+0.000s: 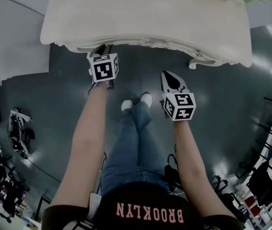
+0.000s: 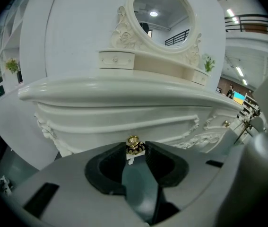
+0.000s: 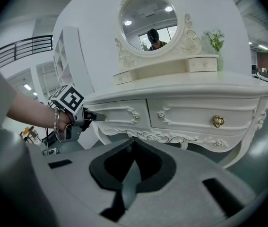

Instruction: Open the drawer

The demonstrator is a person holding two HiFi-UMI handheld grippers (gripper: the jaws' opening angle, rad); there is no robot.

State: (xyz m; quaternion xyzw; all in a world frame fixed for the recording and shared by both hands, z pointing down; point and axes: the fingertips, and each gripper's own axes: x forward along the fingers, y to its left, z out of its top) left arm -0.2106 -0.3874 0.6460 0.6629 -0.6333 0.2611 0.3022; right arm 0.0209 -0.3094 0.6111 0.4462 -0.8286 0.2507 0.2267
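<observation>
With the left gripper (image 2: 136, 150) we pinch the drawer (image 2: 124, 121) by its brass knob (image 2: 133, 142), likely slippery; right gripper (image 3: 134, 144) pressed together, empty.

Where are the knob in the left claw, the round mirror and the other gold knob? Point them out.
gripped knob (image 2: 133, 144): left gripper view, on its brass head.
round mirror (image 3: 148, 22): right gripper view, on the middle of the glass.
free gold knob (image 3: 218, 121): right gripper view, on its brass face.

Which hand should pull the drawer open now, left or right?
Left. The left tongs grip the brass knob; the right tongs are shut, empty, and away from the dressing table.
</observation>
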